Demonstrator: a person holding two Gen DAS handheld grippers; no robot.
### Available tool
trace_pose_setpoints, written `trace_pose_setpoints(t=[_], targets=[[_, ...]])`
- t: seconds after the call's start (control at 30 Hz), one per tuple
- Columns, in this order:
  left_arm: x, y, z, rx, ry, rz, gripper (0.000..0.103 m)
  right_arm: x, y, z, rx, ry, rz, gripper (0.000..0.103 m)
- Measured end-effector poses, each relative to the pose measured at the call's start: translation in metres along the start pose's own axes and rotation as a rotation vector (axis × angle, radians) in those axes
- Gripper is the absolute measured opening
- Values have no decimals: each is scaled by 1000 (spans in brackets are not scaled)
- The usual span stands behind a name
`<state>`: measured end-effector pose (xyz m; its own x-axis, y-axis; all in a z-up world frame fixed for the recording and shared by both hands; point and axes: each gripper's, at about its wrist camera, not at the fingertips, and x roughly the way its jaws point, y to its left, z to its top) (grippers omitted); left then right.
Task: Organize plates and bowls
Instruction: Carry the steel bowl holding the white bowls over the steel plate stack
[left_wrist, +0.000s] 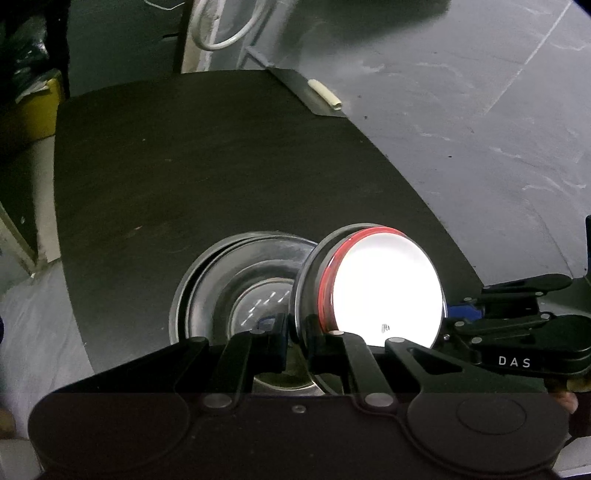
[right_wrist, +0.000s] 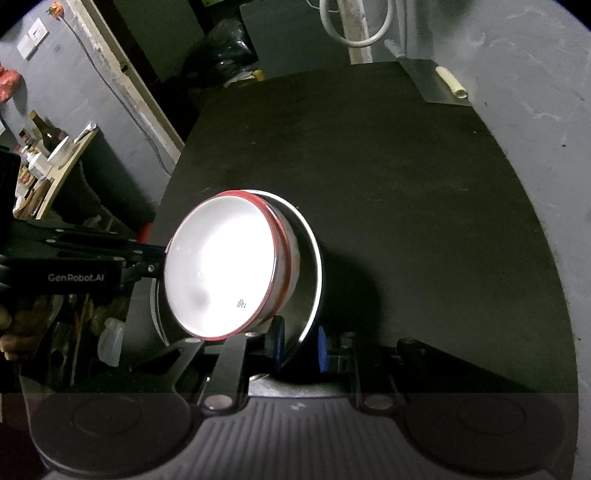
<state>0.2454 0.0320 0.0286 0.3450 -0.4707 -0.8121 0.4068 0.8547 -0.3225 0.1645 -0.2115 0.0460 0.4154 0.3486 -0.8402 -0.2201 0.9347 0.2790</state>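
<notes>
- Furthest left in the left wrist view, a stack of steel plates (left_wrist: 218, 280) rests flat on the dark table (left_wrist: 184, 166), near its front edge.
- The left gripper (left_wrist: 295, 332) is closed down to a narrow gap, pinching the near-left rim of a separate steel plate (left_wrist: 310, 280). That plate is tipped up on edge and overlaps the right side of the stack.
- Inside the tilted plate sits a white bowl (left_wrist: 388, 288) with a red rim, its opening turned toward the cameras. Glare washes out the inside, so I can't say whether it is empty.
- The right gripper (right_wrist: 300, 343) is likewise closed tight, on the plate's opposite rim, so the load hangs between the two hands with the bowl in the middle.
- What the next move turns on: the stack lies down and to the left of the held plate, on the left hand's side. To nest the plate there, I judge, both hands would have to carry it leftward and level it. While it stays this steep, the bowl could slide out.
</notes>
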Motion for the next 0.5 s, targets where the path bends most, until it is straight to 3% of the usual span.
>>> trace_pose_setpoints(t=[0.5], targets=[[6, 20, -1, -47, 21, 61, 7, 23, 8, 11, -18, 30, 40, 21]])
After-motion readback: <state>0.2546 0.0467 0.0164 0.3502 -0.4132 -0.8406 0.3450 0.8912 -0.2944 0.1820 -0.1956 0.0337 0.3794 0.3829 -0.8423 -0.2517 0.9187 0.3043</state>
